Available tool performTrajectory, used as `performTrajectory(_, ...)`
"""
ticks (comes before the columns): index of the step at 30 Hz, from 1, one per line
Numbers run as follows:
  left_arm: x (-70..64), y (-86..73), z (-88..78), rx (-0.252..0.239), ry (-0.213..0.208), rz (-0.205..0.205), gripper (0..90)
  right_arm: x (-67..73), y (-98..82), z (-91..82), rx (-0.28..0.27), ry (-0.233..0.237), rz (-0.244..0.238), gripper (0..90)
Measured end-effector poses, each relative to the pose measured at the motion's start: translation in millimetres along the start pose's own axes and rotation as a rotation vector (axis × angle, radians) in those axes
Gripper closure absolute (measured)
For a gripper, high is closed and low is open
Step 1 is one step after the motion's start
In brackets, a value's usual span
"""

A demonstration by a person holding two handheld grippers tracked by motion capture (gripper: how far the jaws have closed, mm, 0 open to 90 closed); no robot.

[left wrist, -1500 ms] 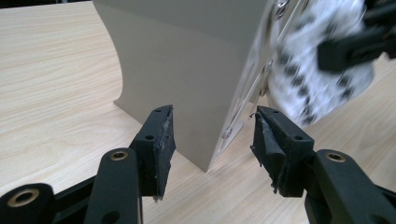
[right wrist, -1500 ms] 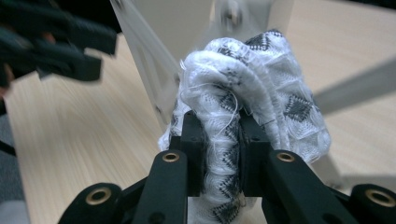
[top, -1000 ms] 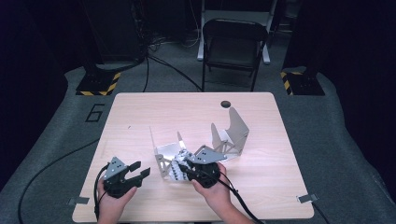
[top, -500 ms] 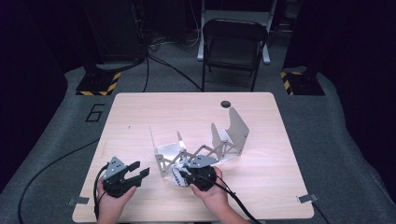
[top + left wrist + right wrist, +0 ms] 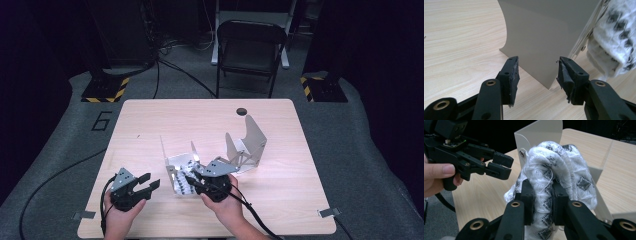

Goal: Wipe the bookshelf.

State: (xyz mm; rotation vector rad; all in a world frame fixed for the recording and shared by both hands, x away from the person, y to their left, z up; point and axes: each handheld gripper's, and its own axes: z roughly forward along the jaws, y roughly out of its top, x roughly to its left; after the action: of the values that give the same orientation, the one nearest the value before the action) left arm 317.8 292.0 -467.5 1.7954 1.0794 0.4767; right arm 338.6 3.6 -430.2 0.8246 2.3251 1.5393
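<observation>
Right claw (image 5: pixel 541 202) is clamped on the black-and-white knit cloth (image 5: pixel 559 170), bunched between the near metal bracket's (image 5: pixel 180 160) plates. Left claw (image 5: pixel 537 72), just closing a bit, holds nothing. Cloth could snag on a plate edge if yanked. Far table (image 5: pixel 150 115) has plenty of room.

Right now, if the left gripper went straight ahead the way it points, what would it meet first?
Probably the flat beige metal panel: it stands directly beyond the open left gripper, though the gap is hard to judge.
</observation>
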Motion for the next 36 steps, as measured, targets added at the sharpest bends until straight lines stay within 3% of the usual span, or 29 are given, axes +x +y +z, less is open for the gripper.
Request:
performTrajectory(10,-0.2,-0.1,0.2,0.002,-0.005,0.003,51.6,-7.0,-27.2,16.8,0.103,-0.033,-0.007,76.0)
performTrajectory(16,-2.8,0.4,-0.1,0.003,-0.007,0.005,51.6,-12.0,-38.3,17.8,0.134,-0.03,0.033,76.0)
performTrajectory(23,-9.8,1.3,-0.1,0.006,-0.024,0.022,51.5,-6.4,-60.0,15.9,0.189,-0.011,0.051,75.5)
performTrajectory(26,-14.0,1.9,0.1,-0.001,-0.027,0.016,51.5,-3.5,-64.5,13.8,0.196,-0.031,0.066,74.8)
performTrajectory(29,-17.9,1.9,2.3,0.008,-0.039,0.016,51.5,-5.1,-70.0,13.1,0.203,-0.049,0.071,71.3)
performTrajectory(32,-24.4,1.2,6.3,0.008,-0.035,0.012,50.5,-7.8,-74.3,8.4,0.221,-0.032,0.084,65.5)
performTrajectory(34,-27.7,1.9,6.7,0.021,-0.04,0.027,49.1,-7.9,-74.5,-3.0,0.198,-0.009,0.104,55.2)
performTrajectory(36,-33.2,0.9,7.9,0.026,-0.047,0.028,48.7,-9.3,-73.9,-6.2,0.183,-0.004,0.094,52.8)
